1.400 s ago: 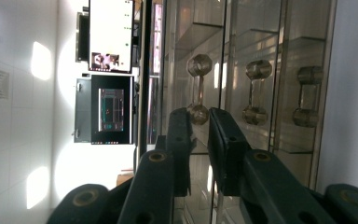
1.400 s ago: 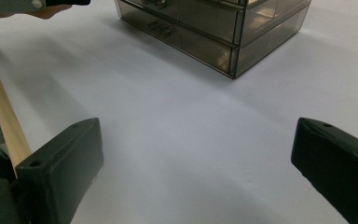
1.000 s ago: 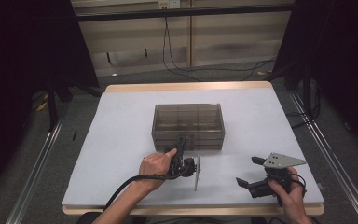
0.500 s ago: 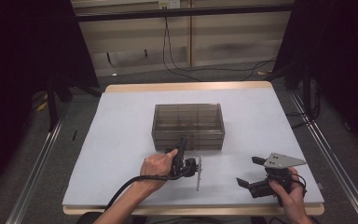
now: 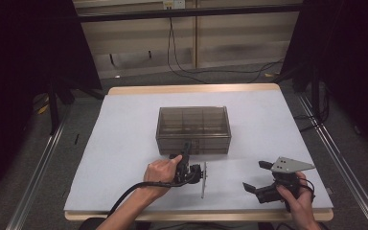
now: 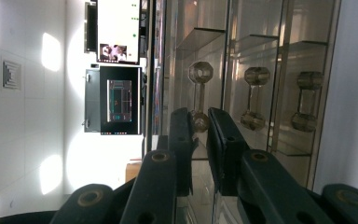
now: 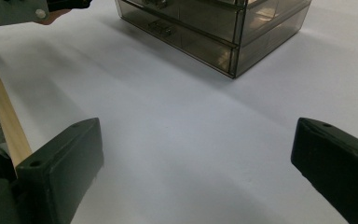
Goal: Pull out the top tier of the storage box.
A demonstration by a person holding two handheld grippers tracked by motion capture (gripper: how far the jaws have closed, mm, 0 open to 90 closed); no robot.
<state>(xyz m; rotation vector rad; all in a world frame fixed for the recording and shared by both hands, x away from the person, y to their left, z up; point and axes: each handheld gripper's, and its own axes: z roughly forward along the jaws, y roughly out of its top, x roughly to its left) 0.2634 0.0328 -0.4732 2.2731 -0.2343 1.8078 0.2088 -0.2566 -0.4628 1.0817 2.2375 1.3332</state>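
In the high view, the drawer box (image 5: pixel 194 122) is standing near the middle of the desk (image 5: pixel 124 134). The left tool (image 5: pixel 187 145) is reaching forward from the person's side and meeting the lower front face of the box, rolled onto its side. The right tool (image 5: pixel 257 176) is resting well apart at the near right corner, pointing left, so the left hand is clearly the nearer one.

In the left gripper view, the jaws are standing almost together and pinching one end of a dumbbell-shaped drawer handle (image 6: pixel 199 93). The handle's long axis is running up the picture, in line with the jaw faces, and more such handles are sitting beside it behind the smoky plastic. The drawer is lying straight ahead of the tool, so I judge the coming pull will be running back along the tool's own line, toward the person.

In the right gripper view, the jaws are standing wide apart over bare desk, holding nothing, with the box ahead and off to the right.
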